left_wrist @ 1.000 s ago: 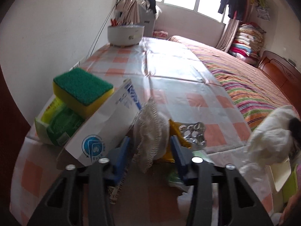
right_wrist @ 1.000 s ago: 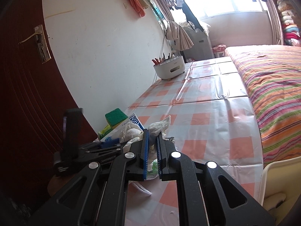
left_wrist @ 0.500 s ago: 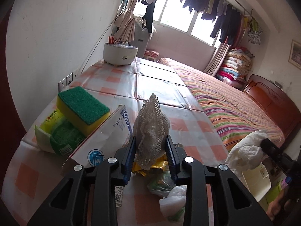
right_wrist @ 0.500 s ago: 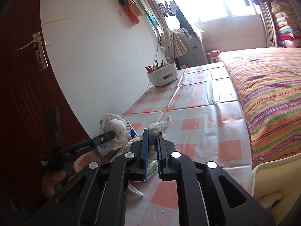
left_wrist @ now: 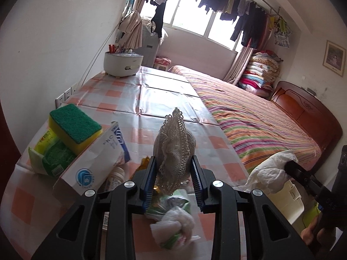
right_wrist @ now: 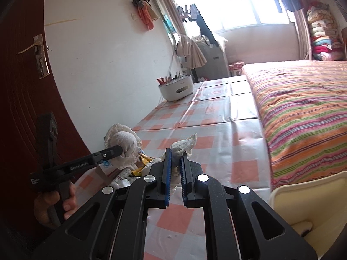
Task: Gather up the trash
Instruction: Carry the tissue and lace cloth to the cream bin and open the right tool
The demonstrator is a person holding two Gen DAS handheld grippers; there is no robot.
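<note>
Reading "GenRobot.AI" along left tool [right_wrist: 118, 150]

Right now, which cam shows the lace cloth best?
Left wrist: the lace cloth sits centre frame, upright between the left gripper pads, weave sharp. Right wrist shows the cloth only from the side, a small bright bundle at the left gripper's tip, partly hidden by a finger.
</note>
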